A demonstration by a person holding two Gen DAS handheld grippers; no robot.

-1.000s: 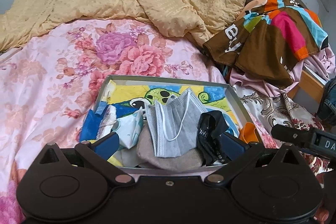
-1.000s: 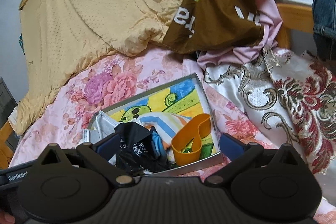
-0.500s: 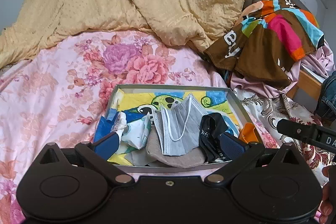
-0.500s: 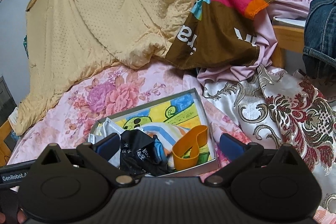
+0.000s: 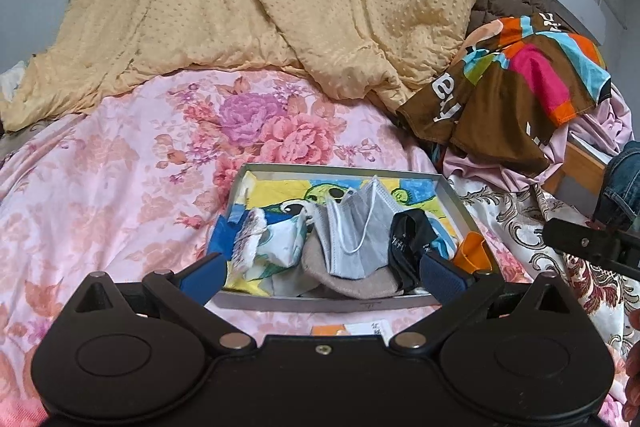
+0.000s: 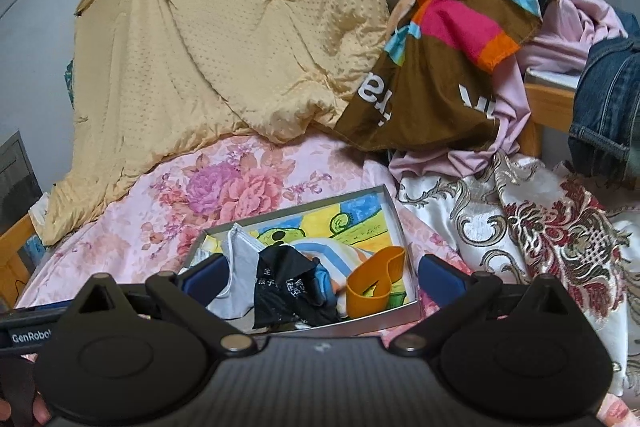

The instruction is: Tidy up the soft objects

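Note:
A shallow grey box with a cartoon print inside lies on the pink floral bedsheet. In it lie a grey face mask, a black printed cloth, a beige cloth, a white patterned cloth and an orange band. The box, mask, black cloth and orange band also show in the right wrist view. My left gripper is open and empty at the box's near edge. My right gripper is open and empty over the box's near side.
A yellow quilt is heaped behind the box. A brown multicoloured cloth, pink cloth, jeans and a white-and-red brocade cloth lie to the right. A small card lies before the box.
Both grippers have pulled back and up from the box, so it looks smaller and further off. Both stay open and empty. The box's contents have not moved.

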